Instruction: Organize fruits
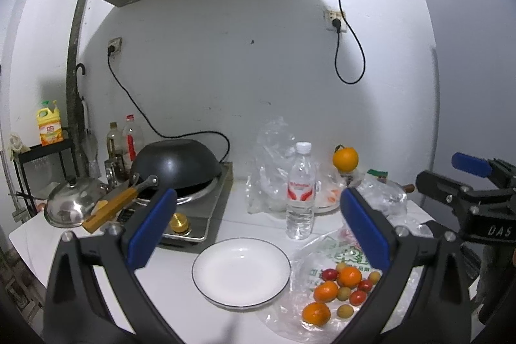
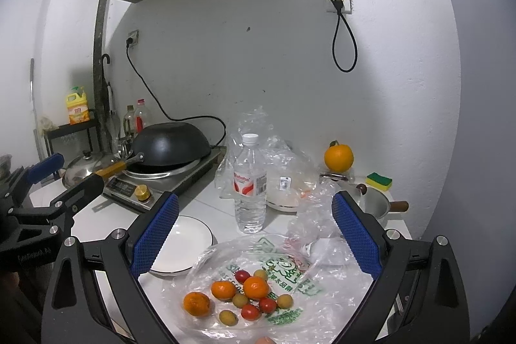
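Note:
A pile of small fruits lies on a clear plastic bag: three tangerines, red cherry tomatoes and small yellowish fruits. It also shows in the left wrist view. An empty white plate sits to the left of the bag, also seen in the right wrist view. A large orange stands at the back by the wall. My left gripper is open and empty above the plate. My right gripper is open and empty above the fruit pile.
A water bottle stands upright behind the plate and bag. A black wok sits on a cooker at the left with a steel lid beside it. Crumpled bags, a small pot and a sponge are at the back right.

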The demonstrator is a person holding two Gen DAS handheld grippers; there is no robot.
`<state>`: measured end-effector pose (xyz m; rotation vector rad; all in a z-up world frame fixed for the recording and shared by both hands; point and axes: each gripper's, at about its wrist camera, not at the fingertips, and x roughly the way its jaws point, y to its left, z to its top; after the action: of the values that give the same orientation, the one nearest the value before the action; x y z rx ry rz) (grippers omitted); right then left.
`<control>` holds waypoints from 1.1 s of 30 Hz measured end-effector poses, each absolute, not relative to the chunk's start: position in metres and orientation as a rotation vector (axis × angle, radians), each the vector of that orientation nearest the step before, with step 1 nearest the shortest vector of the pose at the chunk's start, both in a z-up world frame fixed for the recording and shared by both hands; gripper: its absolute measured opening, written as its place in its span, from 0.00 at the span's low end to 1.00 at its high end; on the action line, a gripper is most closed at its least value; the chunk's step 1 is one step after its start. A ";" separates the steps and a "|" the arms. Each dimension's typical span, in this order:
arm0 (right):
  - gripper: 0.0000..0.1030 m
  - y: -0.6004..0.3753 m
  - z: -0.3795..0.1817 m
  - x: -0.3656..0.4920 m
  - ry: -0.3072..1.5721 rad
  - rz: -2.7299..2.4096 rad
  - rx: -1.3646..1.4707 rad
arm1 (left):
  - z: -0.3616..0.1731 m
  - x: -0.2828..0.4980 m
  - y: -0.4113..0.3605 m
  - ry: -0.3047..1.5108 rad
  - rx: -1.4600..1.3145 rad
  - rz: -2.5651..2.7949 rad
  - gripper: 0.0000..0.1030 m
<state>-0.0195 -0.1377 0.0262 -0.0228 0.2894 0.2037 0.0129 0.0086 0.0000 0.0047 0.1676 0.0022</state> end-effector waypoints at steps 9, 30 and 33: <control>0.95 -0.137 0.027 -0.021 0.288 0.197 -0.024 | 0.001 0.010 0.012 0.166 -0.004 -0.006 0.99; 0.95 -0.135 0.026 -0.022 0.286 0.196 -0.024 | 0.003 0.013 0.012 0.158 -0.005 -0.005 0.99; 0.95 -0.136 0.026 -0.022 0.287 0.194 -0.028 | 0.002 0.015 0.011 0.164 0.000 -0.012 0.99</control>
<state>-0.0220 -0.1362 0.0260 -0.0279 0.2865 0.1939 0.0152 0.0114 0.0017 0.0002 0.1639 -0.0117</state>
